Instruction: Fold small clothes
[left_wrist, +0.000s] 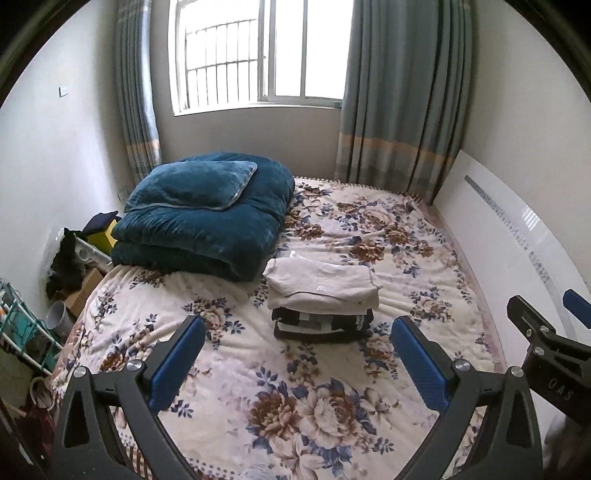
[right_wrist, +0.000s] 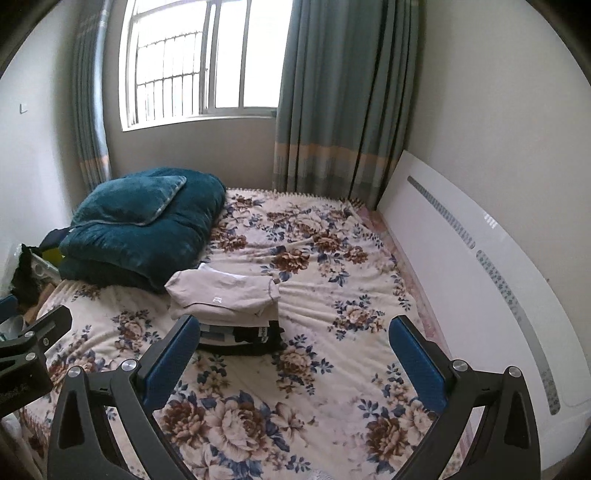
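Observation:
A stack of folded clothes sits in the middle of the floral bedspread: a beige garment on top, dark folded pieces under it. The beige garment and dark pieces also show in the right wrist view. My left gripper is open and empty, held above the bed short of the stack. My right gripper is open and empty, to the right of the stack; its left finger hides the stack's near left corner. The right gripper shows at the left view's right edge.
A folded teal quilt with a pillow lies at the bed's far left. A white headboard runs along the right side. Curtains and a window are behind. Boxes and clutter stand on the floor left of the bed.

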